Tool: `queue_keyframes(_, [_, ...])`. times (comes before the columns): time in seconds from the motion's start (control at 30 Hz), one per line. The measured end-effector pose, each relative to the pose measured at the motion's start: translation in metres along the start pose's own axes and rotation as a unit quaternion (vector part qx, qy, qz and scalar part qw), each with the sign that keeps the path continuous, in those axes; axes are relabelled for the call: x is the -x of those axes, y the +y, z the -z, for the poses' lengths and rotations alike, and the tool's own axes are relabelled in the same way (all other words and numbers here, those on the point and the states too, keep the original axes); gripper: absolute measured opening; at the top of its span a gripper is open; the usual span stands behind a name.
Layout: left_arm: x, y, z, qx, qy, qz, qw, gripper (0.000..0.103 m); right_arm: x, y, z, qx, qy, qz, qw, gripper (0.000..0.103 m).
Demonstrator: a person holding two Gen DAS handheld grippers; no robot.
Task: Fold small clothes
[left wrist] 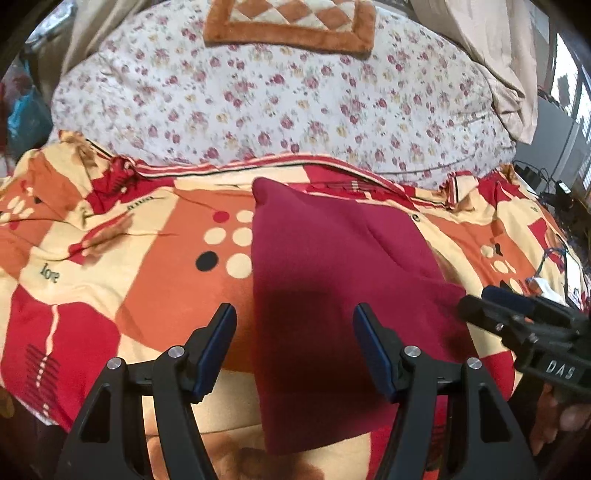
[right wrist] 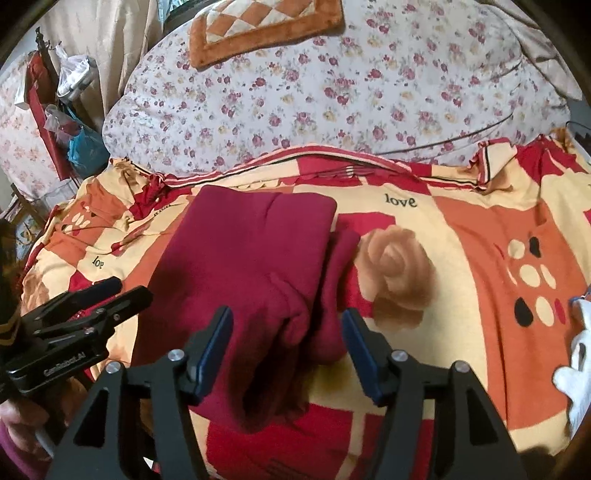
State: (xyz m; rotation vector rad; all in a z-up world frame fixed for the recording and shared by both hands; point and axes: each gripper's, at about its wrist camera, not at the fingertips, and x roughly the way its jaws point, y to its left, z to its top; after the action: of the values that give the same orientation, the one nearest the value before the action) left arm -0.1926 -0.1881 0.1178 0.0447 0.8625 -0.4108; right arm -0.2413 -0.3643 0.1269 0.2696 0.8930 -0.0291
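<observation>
A dark red garment lies folded lengthwise on the patterned bedspread. The right wrist view shows the same garment with a bunched sleeve or edge along its right side. My left gripper hovers open above the garment's near part, nothing between its fingers. My right gripper is open too, above the garment's near right edge, its pads clear of the cloth. Each gripper shows in the other's view: the right one at the right, the left one at the left.
A floral quilt is heaped behind the garment, with an orange checked mat on top. Bags and clutter stand beside the bed at the left. A white object lies at the right edge. Cables run at the far right.
</observation>
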Motion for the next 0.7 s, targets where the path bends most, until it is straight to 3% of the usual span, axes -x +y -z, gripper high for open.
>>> queue_keyframes(0.33, [0.039, 0.003, 0.004, 0.003, -0.049, -0.030, 0.9983, 0.045, 0.014, 0.026, 0.008, 0.008, -0.013, 0.029, 0.999, 0.075])
queue_keyframes(0.7, [0.065, 0.011, 0.005, 0.015, -0.077, -0.045, 0.9959, 0.045, 0.030, 0.046, 0.006, 0.028, -0.039, 0.053, 0.997, 0.083])
